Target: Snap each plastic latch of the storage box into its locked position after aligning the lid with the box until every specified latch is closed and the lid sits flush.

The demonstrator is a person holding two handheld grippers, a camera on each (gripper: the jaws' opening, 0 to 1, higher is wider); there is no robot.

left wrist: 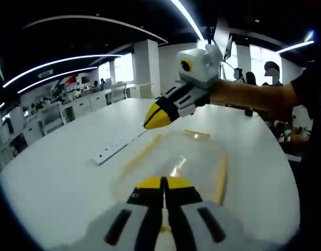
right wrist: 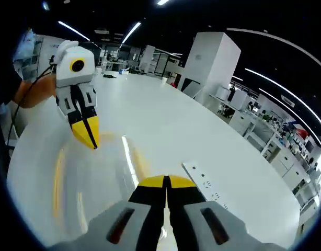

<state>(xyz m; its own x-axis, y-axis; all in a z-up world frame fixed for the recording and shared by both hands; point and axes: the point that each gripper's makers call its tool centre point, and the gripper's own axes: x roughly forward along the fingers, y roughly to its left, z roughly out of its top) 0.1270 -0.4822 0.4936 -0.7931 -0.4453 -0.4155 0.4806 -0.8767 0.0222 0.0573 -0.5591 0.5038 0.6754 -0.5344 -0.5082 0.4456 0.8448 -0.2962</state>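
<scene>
Big white oval table [left wrist: 61,172], also in the right gripper view [right wrist: 165,125], in an open-plan office: white columns, ceiling strip lights, desks and people far back. On it sits the storage box [left wrist: 186,157], clear plastic with a clear lid, blurry in the right gripper view [right wrist: 98,178]. Yellow latches along its edges: one long side [left wrist: 145,151], far end [left wrist: 196,134], right side [left wrist: 221,178].

Progress: lid looks laid on the box, roughly aligned. Cannot tell which latches are locked or whether the lid sits flush; too blurred and transparent. My guess: latching mostly left to do.

White power strip [left wrist: 116,148] lies on the table just left of the box, also seen at [right wrist: 205,183].

Left gripper [left wrist: 164,183] jaws closed together, empty, over the box's near end. Right gripper [left wrist: 154,119] jaws also closed, empty, tip above the far edge.
</scene>
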